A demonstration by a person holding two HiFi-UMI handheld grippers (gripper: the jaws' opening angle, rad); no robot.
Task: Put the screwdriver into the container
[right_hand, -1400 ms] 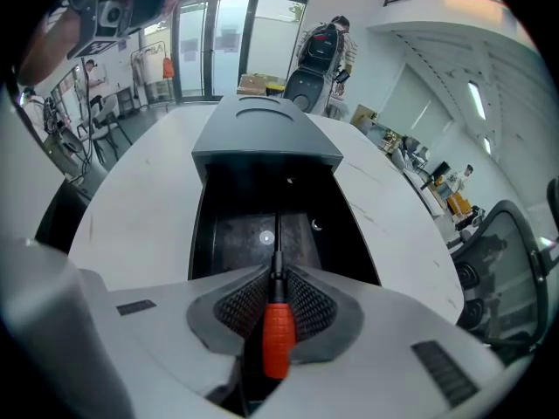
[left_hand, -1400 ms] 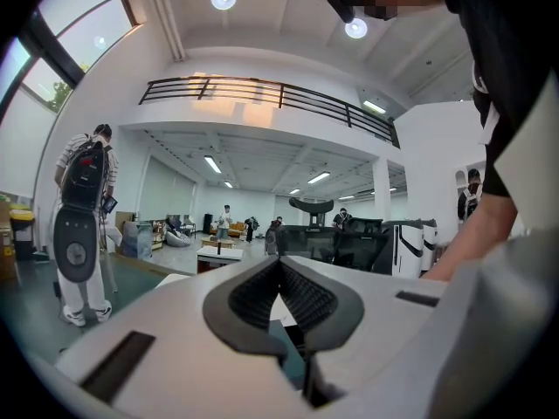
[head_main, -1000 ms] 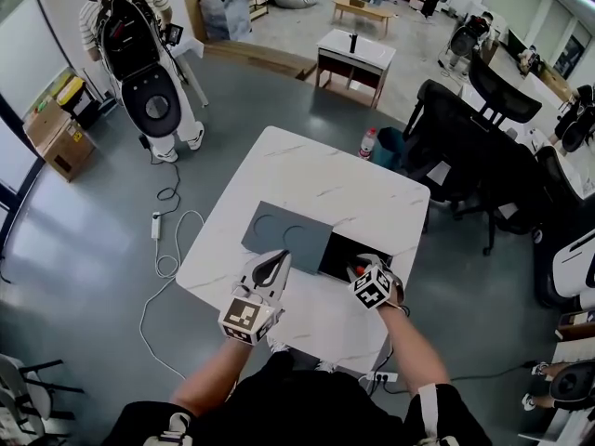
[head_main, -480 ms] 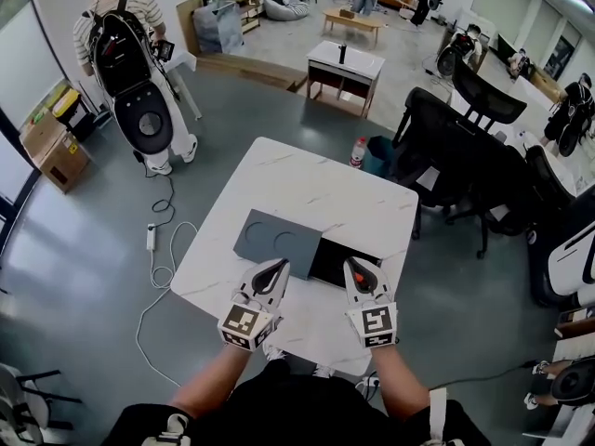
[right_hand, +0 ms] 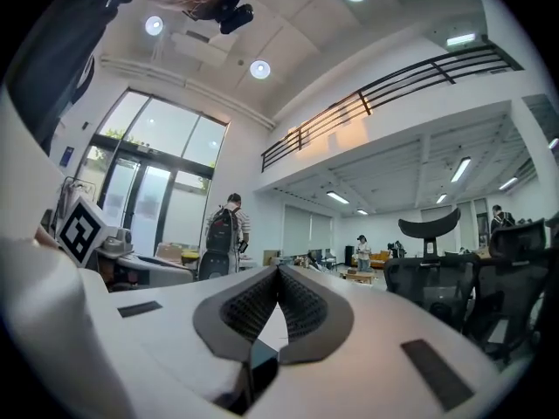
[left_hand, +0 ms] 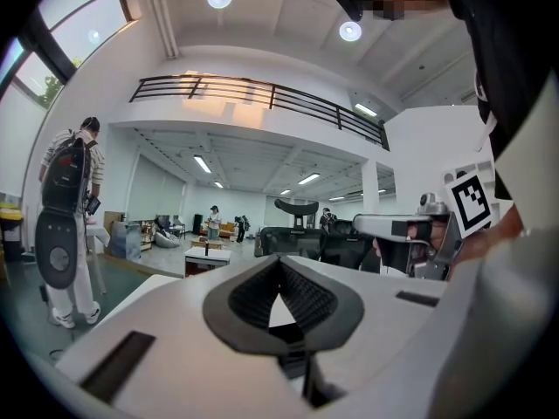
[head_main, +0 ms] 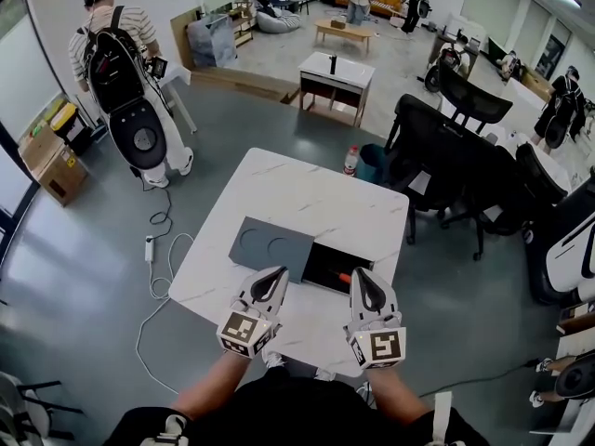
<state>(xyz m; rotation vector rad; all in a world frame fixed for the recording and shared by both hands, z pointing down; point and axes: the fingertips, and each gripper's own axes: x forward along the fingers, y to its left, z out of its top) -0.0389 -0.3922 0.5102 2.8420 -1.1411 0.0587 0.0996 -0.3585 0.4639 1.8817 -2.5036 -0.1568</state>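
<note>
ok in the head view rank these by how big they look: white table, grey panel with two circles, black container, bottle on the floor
1. white table
2. grey panel
3. black container, partly hidden by the right gripper, so unsure against the panel
4. bottle, smallest, but farther off

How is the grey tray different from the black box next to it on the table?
The grey tray is pale; the black box is dark. The grey tray has two round dents, both empty; the black box holds a screwdriver with an orange handle. The grey tray lies on the left, the black box on the right. Both rest side by side on the white table.
</note>
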